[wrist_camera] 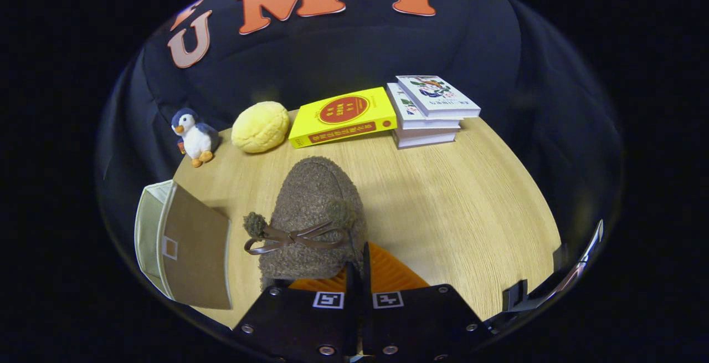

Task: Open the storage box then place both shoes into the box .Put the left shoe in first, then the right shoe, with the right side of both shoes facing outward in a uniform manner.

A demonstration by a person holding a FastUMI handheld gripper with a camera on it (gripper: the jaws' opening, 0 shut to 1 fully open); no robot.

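Gripper view shows my claw clamped tight on the heel edge of the brown fuzzy shoe, toe pointing away over the table. To its left sits the storage box, flap open, apart from the shoe.

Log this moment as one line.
gripper: jaws shut on brown slipper | box: open, beside slipper | stage: carrying

I count one fuzzy brown shoe, one storage box, one toy penguin, one yellow cushion, and three books: a yellow book and two stacked white books.
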